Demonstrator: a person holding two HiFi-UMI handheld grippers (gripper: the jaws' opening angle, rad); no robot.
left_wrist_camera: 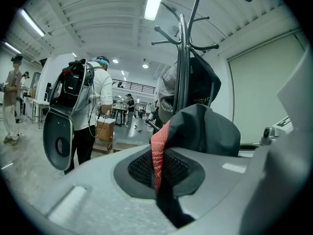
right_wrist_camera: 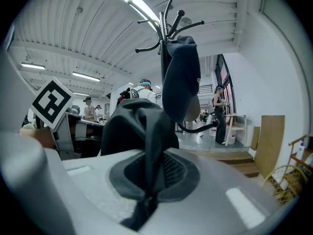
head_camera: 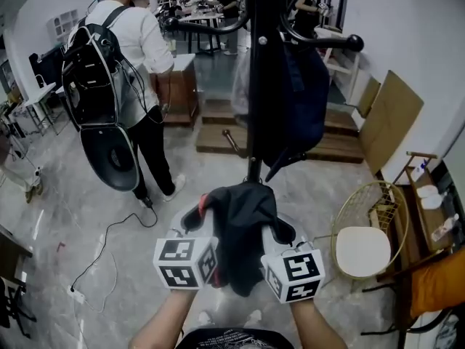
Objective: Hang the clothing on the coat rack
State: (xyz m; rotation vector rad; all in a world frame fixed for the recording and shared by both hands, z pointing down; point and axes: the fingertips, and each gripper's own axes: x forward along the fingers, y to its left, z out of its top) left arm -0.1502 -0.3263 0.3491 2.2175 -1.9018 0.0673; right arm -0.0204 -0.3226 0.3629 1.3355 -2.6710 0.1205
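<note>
Right now the dark garment sits bunched at the lower centre of the head view, slung between your two tools. Your left gripper is clamped on one fold of it, where a strip of red mesh shows at the pinch, and your right gripper is clenched on another fold. Nothing of the cloth touches the coat rack, whose black pole stands just above it in the picture.

You look to be in the carrying step — the garment is gripped and brought up to the rack, not yet hung. A hung jacket already fills the right side of the pole. In both gripper views the curved hooks sit high in the upper centre, and several of them look bare.

The next move probably calls for a lift with both hands together, keeping a span of cloth open between the grips so that it can drop over a free hook, clear of the jacket. Only then should you let go. A person with a backpack stands at the upper left, apart from the rack.
</note>
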